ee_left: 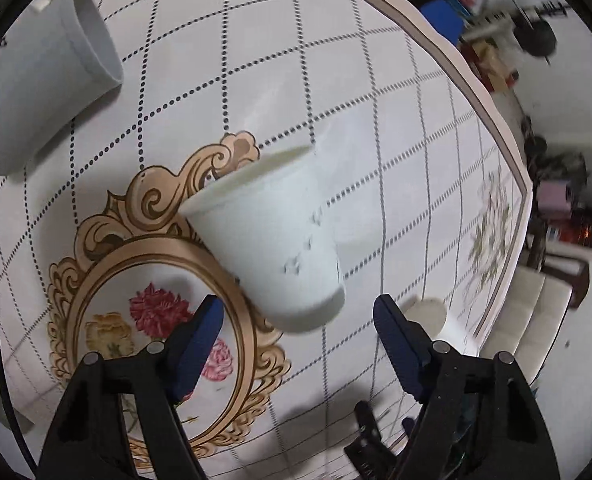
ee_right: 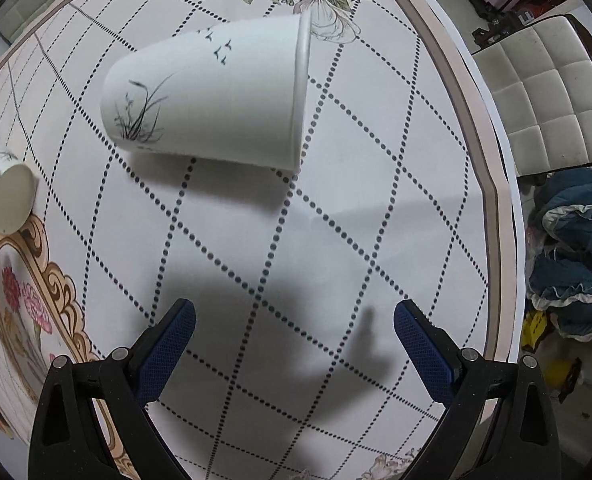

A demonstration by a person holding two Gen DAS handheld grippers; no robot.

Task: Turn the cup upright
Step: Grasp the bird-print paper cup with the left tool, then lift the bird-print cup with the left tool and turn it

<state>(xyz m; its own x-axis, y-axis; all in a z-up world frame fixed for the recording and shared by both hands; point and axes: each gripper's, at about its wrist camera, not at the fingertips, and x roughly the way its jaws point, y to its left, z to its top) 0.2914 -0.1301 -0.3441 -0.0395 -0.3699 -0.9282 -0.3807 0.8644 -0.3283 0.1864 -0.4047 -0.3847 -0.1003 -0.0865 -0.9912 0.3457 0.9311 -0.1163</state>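
Both claws gape wide, gripping nothing — left claw (ee_left: 296,312) near a tipped cup (ee_left: 268,236), right claw (ee_right: 295,320) hovering short of another cup (ee_right: 212,96).

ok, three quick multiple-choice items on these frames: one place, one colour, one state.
1. Right wrist view: the printed paper cup lies with its rim pointing where?
A) toward the white chair
B) away from it
C) straight up

2. What colour are the finger pads?
A) red
B) blue
C) green

3. What state is the right gripper in?
A) shut on the cup
B) shut, empty
C) open, empty

Answers:
1 A: the rim is on the chair side.
2 B: the pads are dark blue.
3 C: the jaws are spread and the cup lies apart ahead.
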